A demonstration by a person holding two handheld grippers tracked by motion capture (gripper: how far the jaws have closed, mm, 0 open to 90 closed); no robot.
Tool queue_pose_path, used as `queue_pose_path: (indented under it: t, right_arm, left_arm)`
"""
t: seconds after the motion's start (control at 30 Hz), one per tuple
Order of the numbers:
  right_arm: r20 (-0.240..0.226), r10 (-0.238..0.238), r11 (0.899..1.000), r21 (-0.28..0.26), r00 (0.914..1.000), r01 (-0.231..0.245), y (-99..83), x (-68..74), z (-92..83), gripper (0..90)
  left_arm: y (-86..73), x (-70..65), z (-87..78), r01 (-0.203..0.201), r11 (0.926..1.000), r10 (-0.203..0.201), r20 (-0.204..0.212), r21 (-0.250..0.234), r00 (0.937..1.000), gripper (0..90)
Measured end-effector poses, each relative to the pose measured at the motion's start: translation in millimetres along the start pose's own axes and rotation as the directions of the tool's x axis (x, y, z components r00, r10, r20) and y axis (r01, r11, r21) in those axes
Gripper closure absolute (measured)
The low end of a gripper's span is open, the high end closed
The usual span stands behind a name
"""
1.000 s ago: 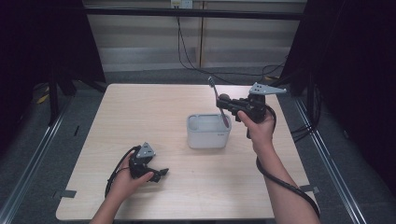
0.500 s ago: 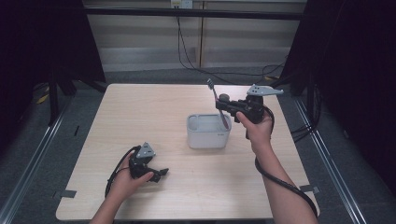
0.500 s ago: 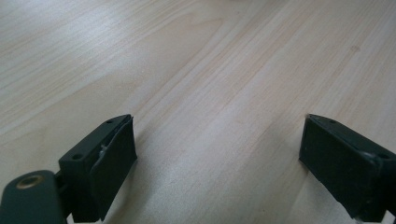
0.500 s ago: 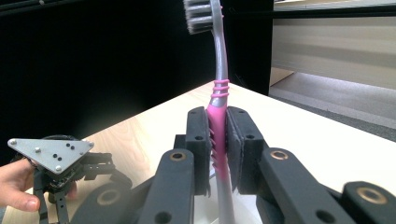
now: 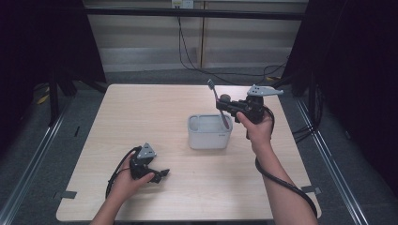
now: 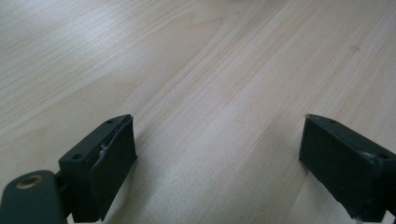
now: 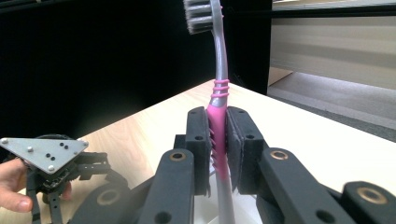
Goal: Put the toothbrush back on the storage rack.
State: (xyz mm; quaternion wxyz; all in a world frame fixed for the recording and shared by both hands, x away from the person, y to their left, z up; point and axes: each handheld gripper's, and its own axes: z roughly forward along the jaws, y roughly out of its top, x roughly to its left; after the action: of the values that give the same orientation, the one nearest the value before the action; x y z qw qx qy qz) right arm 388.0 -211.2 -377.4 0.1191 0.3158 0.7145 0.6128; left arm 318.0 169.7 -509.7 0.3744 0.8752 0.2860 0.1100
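Observation:
A grey and pink toothbrush (image 5: 217, 99) stands nearly upright, bristles up, with my right gripper (image 5: 225, 107) shut on its pink grip. Its lower end hangs in the white rectangular container (image 5: 209, 138) near the table's middle. In the right gripper view the pads clamp the toothbrush (image 7: 219, 70) from both sides at my right gripper (image 7: 218, 127). My left gripper (image 5: 162, 174) rests on the table at the front left, open. In the left gripper view, bare wood lies between the fingertips of my left gripper (image 6: 217, 140).
The light wooden table (image 5: 141, 122) has dark floor and metal rails on both sides. Cables run along the back wall. The left gripper with its grey plate (image 7: 46, 161) appears low at the left of the right gripper view.
The right hand with the toothbrush has only drifted slightly over the container. The left hand has stayed where it was.

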Motion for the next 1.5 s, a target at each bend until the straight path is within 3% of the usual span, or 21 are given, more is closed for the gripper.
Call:
queue_pose_path:
  t: [0.57,1.5]
  right_arm:
    - [0.013,0.025,1.000,-0.008,0.9996,-0.025,-15.7,-7.6,1.1,80.0]
    - [0.046,0.041,0.999,0.012,0.9981,-0.041,-31.2,-13.7,-17.4,79.9]
  left_arm:
    - [0.0,0.0,0.0,0.000,1.0000,0.000,0.001,0.000,1.0000,10.3]
    - [0.0,-0.1,-0.1,0.000,1.0000,0.000,0.002,0.001,1.0000,10.3]
